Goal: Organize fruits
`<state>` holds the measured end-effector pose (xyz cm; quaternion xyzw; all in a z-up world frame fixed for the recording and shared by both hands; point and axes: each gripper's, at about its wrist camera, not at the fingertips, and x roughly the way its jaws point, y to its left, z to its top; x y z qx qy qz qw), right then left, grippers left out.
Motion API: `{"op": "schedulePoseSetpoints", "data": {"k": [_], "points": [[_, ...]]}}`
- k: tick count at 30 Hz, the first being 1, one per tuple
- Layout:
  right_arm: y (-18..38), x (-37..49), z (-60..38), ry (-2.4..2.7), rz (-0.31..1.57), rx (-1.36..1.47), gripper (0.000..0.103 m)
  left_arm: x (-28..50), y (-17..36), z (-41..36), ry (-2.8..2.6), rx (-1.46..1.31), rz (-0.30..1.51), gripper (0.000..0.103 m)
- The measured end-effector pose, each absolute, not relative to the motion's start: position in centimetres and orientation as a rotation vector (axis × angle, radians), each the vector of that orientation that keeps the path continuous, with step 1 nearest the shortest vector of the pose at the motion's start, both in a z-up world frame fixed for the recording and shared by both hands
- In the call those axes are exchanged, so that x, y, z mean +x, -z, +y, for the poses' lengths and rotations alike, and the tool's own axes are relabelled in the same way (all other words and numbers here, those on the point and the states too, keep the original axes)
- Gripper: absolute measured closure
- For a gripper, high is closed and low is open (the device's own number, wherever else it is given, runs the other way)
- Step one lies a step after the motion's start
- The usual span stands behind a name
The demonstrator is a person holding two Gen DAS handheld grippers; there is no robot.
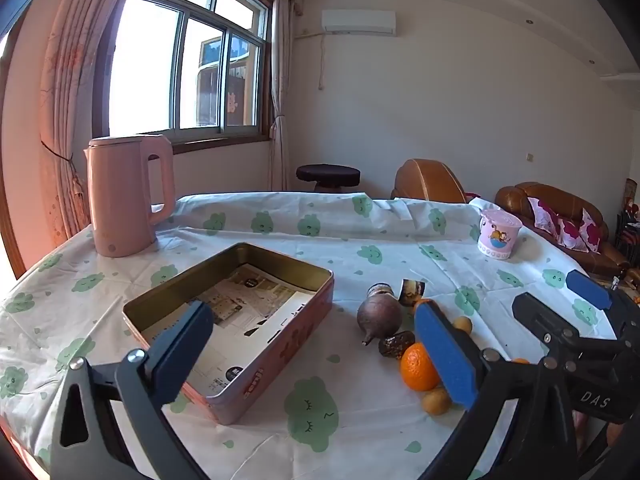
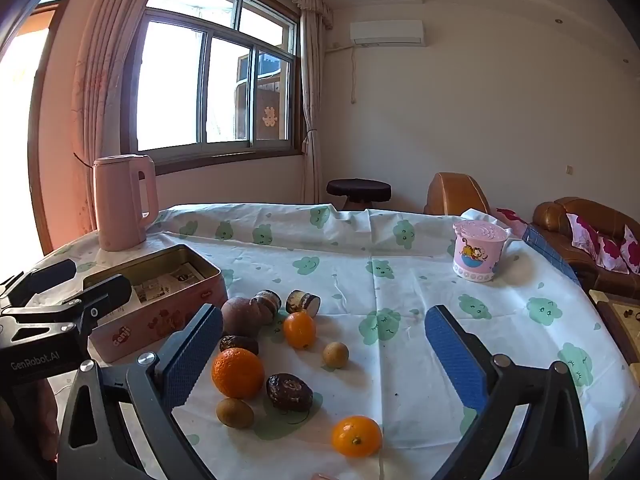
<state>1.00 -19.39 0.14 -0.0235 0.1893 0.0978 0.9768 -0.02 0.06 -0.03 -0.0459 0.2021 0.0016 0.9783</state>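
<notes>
Both claws hover above the table with their blue-padded fingers spread wide and nothing between them. The left gripper (image 1: 316, 344) hangs over the near right corner of the pink tin (image 1: 256, 376), which sits open and holds only a printed paper lining – no fruit inside. Its left finger (image 1: 180, 344) lies over the tin's interior, and its right finger (image 1: 444, 352) covers part of the large orange (image 1: 418, 366) in the left wrist view.

The fruit lies scattered on the cloud-print tablecloth (image 2: 400, 280), just right of the tin. In the right wrist view the right gripper (image 2: 324, 356) frames most of it: the large orange (image 2: 237, 373) sits just beside the left pad (image 2: 192, 360), with a dark wrinkled date (image 2: 289, 392) and a small brown longan (image 2: 235, 413) near it, and a small orange (image 2: 356, 436) closest to the camera. Farther off lie another small orange (image 2: 299, 330), a second longan (image 2: 335, 355), a second date (image 2: 239, 345), a brownish-purple round fruit (image 2: 244, 316) and two small wrapped pieces (too blurred to identify) – all apart from the right pad (image 2: 456, 360).

A pink kettle (image 2: 122, 202) and a pink cartoon cup (image 2: 478, 256) stand well back.
</notes>
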Motion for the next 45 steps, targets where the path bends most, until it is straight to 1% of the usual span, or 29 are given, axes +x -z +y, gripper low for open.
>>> {"op": "schedulePoseSetpoints", "data": {"k": [15,17,45], "points": [[-0.1,1.0,-19.6,-0.198,0.381,-0.032,0.001,0.7,0.6,1.0,-0.011,-0.075,0.433,0.000],[0.2,0.8,-19.5,-0.197,0.381,-0.033,0.001,0.1,0.5,-0.1,-0.010,-0.063,0.430,0.000],[0.6,0.6,-19.0,-0.201,0.385,-0.035,0.001,0.2,0.6,-0.1,-0.013,-0.060,0.433,0.000]]}}
